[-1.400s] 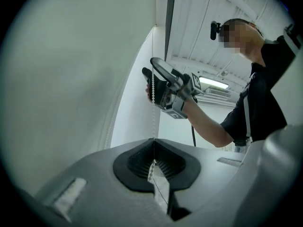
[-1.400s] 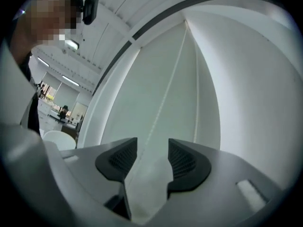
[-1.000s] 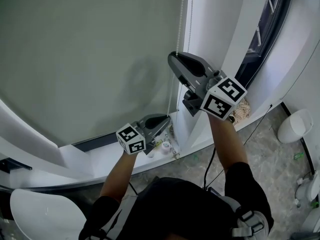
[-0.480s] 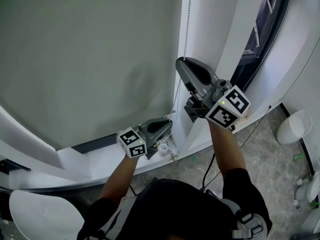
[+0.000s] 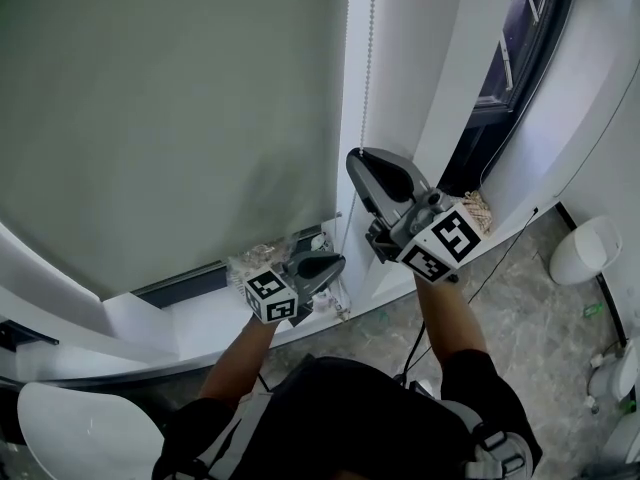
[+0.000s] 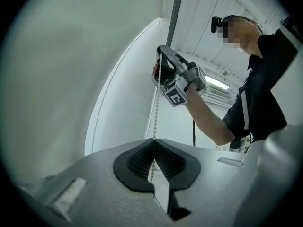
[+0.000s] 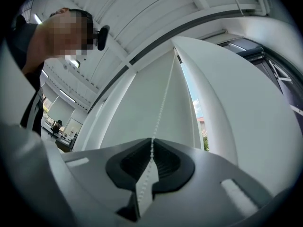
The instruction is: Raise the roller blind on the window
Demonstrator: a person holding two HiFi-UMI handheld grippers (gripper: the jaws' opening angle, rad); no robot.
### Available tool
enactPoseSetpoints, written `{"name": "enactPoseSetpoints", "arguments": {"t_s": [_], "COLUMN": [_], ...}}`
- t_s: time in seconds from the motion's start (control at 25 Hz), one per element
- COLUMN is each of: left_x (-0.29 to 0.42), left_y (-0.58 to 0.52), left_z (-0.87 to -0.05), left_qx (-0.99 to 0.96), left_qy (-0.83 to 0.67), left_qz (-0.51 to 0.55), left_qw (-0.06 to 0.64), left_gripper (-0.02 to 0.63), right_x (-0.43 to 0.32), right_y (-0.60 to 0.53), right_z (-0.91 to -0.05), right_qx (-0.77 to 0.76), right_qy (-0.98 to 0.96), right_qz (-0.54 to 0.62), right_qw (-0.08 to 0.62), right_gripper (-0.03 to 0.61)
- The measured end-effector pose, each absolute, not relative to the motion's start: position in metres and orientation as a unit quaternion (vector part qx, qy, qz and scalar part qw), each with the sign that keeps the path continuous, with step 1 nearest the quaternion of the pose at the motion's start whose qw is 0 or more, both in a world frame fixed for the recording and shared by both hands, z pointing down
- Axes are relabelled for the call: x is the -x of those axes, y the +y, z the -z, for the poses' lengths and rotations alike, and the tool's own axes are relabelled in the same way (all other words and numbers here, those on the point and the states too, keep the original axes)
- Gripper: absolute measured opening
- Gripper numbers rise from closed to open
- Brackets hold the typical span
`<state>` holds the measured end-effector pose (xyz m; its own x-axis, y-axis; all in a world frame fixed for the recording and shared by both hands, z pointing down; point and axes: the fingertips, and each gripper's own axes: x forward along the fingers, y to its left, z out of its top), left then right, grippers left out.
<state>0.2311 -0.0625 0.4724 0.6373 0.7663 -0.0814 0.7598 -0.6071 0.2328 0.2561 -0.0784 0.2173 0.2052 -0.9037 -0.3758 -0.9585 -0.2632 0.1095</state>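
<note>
- Roller blind (image 5: 170,118): grey fabric hangs down over nearly the whole window. Its bottom edge sits just above the sill, leaving a narrow dark strip below it.
- White upright (image 5: 410,78): stands just beside the blind's right edge. A dark-framed window pane lies further right.
- Window sill (image 5: 190,323): white and curved, below the blind. Small clutter lies near the left gripper; it cannot be identified.
- Person: both forearms reach up towards the blind's right edge, one gripper in each hand.
- Right gripper (image 7: 151,140): the upper of the two, angled upward. Its jaws have just been closing and now stand together, with the pads pressed on the bead chain that passes between them.
- Left gripper (image 6: 154,141): lower, near the sill, pointing about level. Its jaws are clamped together on the same chain, which enters at the pad tips and shows again in the gap behind them.
- Bead chain (image 5: 372,28): white, hanging between the blind's right edge and the upright. It runs straight from the top of the blind down to the right gripper, then on to the left gripper.
</note>
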Motion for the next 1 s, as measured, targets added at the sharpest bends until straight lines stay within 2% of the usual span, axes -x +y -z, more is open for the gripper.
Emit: {"name": "enactPoseSetpoints", "arguments": {"t_s": [0.28, 0.44, 0.48, 0.52, 0.6, 0.72, 1.0], "left_x": [-0.22, -0.208, -0.206, -0.206, -0.206, -0.208, -0.234], "left_y": [-0.061, -0.056, -0.057, -0.06, -0.073, -0.099, -0.11], "left_z": [-0.566, -0.581, -0.577, -0.568, -0.539, -0.474, -0.289], "left_qx": [-0.895, -0.884, -0.882, -0.881, -0.881, -0.886, -0.862], "left_qy": [0.41, 0.428, 0.434, 0.438, 0.442, 0.439, 0.472], "left_qz": [-0.128, -0.137, -0.129, -0.116, -0.079, -0.015, 0.143], "left_qw": [0.119, 0.13, 0.133, 0.138, 0.149, 0.147, 0.121], "left_gripper": [0.006, 0.009, 0.032, 0.108, 0.152, 0.16, 0.16], "right_x": [-0.252, -0.249, -0.249, -0.249, -0.248, -0.248, -0.25], "right_y": [-0.081, -0.074, -0.073, -0.073, -0.073, -0.071, -0.074], "right_z": [-0.311, -0.33, -0.33, -0.33, -0.327, -0.322, -0.326], "right_qx": [0.775, 0.779, 0.78, 0.781, 0.78, 0.777, 0.775], "right_qy": [0.614, 0.608, 0.608, 0.608, 0.61, 0.611, 0.616], "right_qz": [-0.122, -0.114, -0.115, -0.117, -0.12, -0.12, -0.116], "right_qw": [0.087, 0.099, 0.092, 0.082, 0.075, 0.092, 0.079], "right_gripper": [0.015, 0.015, 0.015, 0.015, 0.015, 0.015, 0.015]}}
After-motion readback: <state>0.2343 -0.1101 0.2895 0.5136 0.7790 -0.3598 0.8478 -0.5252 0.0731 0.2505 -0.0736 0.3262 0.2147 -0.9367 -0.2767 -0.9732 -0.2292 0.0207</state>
